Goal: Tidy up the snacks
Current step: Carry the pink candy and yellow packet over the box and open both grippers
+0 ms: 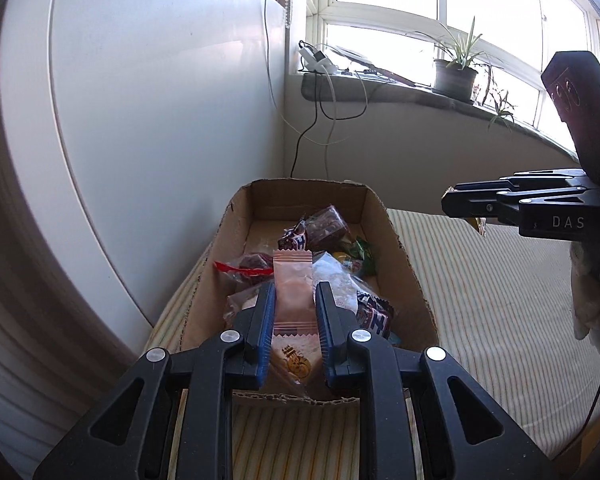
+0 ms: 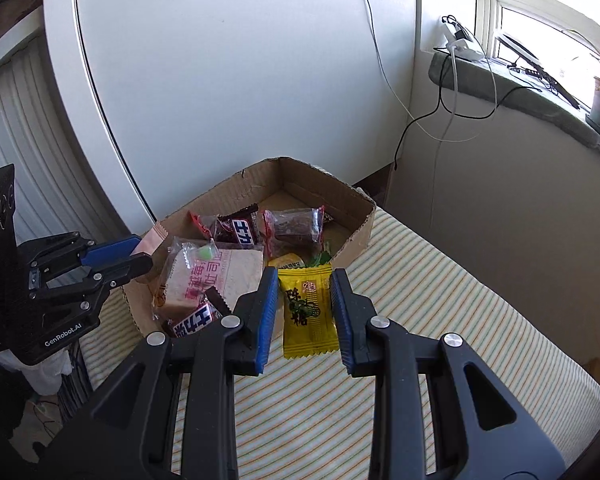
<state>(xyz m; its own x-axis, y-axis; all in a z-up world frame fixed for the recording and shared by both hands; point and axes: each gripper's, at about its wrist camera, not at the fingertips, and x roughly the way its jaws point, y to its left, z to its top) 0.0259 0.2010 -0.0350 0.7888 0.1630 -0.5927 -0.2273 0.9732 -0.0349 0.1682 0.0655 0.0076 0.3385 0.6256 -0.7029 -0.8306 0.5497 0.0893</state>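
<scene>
Your left gripper [image 1: 295,300]: jaws clamped on a pink packet [image 1: 293,292], held above the near end of the box [image 1: 396,240]. Box: cardboard, on the striped cloth [image 2: 440,320], holding mixed wrapped snacks [image 2: 294,226]. Your right gripper [image 2: 305,290]: jaws clamped on a yellow candy [image 2: 308,312], beside the box's right wall.
</scene>
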